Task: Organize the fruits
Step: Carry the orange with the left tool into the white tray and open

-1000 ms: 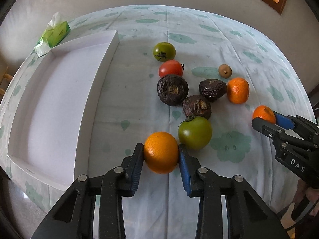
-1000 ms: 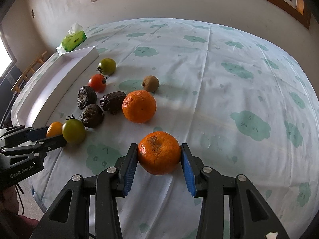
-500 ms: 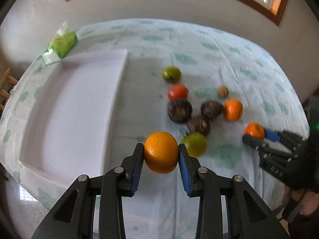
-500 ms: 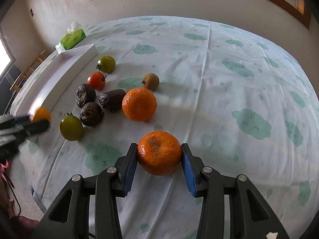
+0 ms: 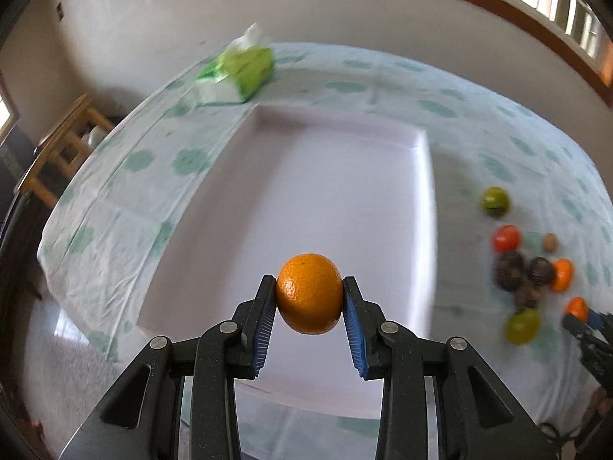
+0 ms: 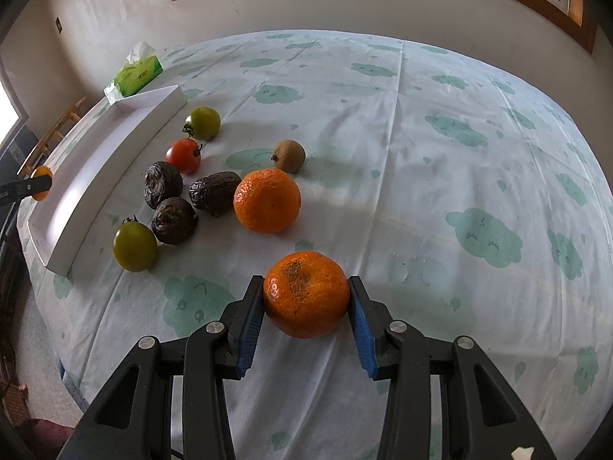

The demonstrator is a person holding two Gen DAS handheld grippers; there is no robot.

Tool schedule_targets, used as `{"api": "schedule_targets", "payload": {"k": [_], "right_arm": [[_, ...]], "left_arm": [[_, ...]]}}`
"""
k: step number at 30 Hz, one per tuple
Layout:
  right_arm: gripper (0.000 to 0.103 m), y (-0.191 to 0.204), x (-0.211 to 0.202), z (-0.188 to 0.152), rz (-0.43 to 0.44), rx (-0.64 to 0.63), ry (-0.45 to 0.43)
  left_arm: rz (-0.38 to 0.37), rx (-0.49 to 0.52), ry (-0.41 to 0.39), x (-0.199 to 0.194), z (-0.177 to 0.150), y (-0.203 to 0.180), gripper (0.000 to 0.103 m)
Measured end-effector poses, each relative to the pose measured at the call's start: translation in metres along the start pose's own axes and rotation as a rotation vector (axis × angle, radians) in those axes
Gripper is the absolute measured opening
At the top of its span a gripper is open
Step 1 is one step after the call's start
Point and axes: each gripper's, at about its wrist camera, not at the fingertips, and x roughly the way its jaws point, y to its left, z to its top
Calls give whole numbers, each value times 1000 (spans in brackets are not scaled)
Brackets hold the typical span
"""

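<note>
Left gripper [image 5: 309, 303] clamps an orange [image 5: 309, 293] above the tray [image 5: 423, 176] — right gripper [image 6: 306, 301] grips a tangerine [image 6: 305, 293].

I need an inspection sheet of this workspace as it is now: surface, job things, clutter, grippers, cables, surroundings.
Surface: table under a cloud-print cloth.
Job's things: white tray, nothing in it; on the cloth two green tomatoes, one red tomato, three dark wrinkled fruits, a small brown fruit, a loose orange.
Clutter: green tissue pack.
Grippers: left gripper shut on a smooth orange over the tray; right gripper shut on a rough-skinned orange.
Cables: nothing seen.
Surroundings: wall, wood-framed window, wooden chair.
</note>
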Motion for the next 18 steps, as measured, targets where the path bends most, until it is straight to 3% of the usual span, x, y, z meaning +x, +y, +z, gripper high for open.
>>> {"api": "schedule_targets", "payload": {"k": [5,18], "right_arm": [[40,3,-2,2,-7,-5,-1],[40,30,-12,19,6,-52,-19]], "left_arm": [[33,-41,33,22,-6,25,35],[29,-61,61,37,-18,44,36]]}}
